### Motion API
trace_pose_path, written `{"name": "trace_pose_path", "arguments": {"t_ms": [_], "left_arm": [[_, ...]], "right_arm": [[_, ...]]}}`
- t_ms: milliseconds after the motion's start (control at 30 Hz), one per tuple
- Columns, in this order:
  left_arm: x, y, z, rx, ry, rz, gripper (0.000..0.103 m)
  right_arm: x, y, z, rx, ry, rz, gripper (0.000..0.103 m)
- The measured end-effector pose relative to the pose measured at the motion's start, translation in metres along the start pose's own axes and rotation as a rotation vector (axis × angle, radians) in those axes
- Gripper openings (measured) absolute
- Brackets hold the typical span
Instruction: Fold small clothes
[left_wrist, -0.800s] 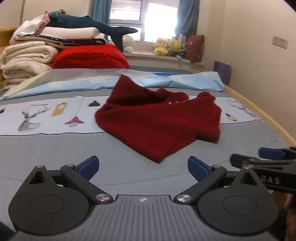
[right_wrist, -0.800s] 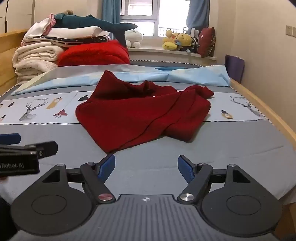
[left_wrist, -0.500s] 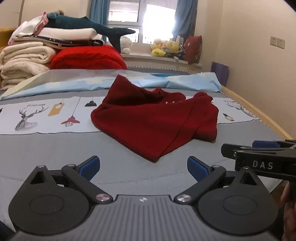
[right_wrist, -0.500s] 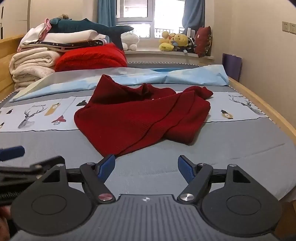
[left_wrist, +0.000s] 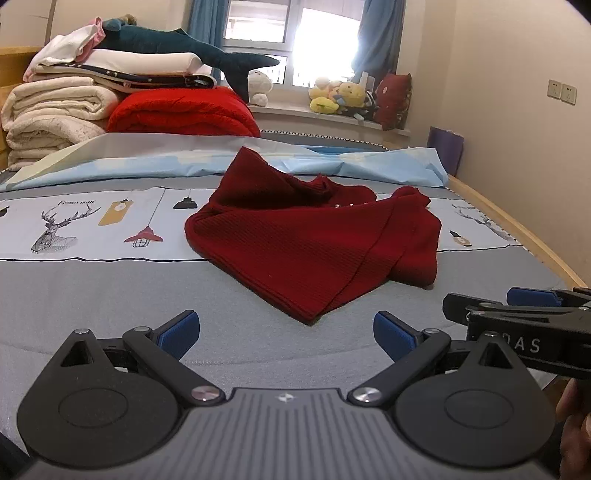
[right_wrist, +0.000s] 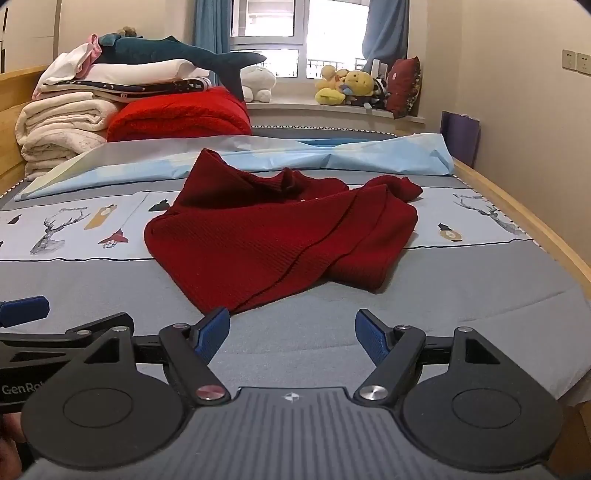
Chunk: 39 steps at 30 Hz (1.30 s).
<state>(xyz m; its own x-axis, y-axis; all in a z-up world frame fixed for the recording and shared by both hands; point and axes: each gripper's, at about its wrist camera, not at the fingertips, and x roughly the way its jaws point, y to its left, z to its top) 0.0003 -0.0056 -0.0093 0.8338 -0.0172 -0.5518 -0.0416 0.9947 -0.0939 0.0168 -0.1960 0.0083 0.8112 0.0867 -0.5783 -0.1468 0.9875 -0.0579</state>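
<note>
The left gripper (left_wrist: 283, 328) hangs low over the grey front part of the bed (left_wrist: 110, 295), its blue-padded fingers (left_wrist: 179, 326) spread wide with nothing between them. The right gripper (right_wrist: 291, 330) sits just beside it, also spread apart and empty; in the left wrist view it shows side-on at the right edge (left_wrist: 517, 306), and in the right wrist view the left one pokes in at the left edge (right_wrist: 26, 310). Neither touches cloth

Just ahead of both lies the dark red knit garment (left_wrist: 314, 243), crumpled and partly folded over itself in the middle of the bed. Its nearest corner points toward the grippers and stops a little short of the fingertips; in the right wrist view that corner (right_wrist: 221, 302) lies just beyond the left-hand pad. One flap rises toward the back left, and a bunched part lies at the right

Under the garment runs a pale printed band with deer and lamp drawings (left_wrist: 74, 225). Behind it is a rumpled light blue sheet (left_wrist: 351, 162). At the far left stands a stack of folded cream blankets (left_wrist: 55, 110), with a bright red quilt (left_wrist: 184, 110) beside it and a dark teal shark plush (left_wrist: 177, 46) on top. Soft toys (left_wrist: 340, 96) line the window sill, and a wooden bed rail (left_wrist: 517, 229) runs along the right
</note>
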Motion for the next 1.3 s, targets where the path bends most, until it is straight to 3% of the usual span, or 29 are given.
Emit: {"name": "trace_pose_path", "arguments": {"t_ms": [1300], "left_arm": [[0.0000,0.0027,0.0025,-0.012,-0.001,-0.001,0.101]], "right_arm": [[0.0001,0.0053,-0.0032,-0.024,-0.017,-0.013,0.076]]}}
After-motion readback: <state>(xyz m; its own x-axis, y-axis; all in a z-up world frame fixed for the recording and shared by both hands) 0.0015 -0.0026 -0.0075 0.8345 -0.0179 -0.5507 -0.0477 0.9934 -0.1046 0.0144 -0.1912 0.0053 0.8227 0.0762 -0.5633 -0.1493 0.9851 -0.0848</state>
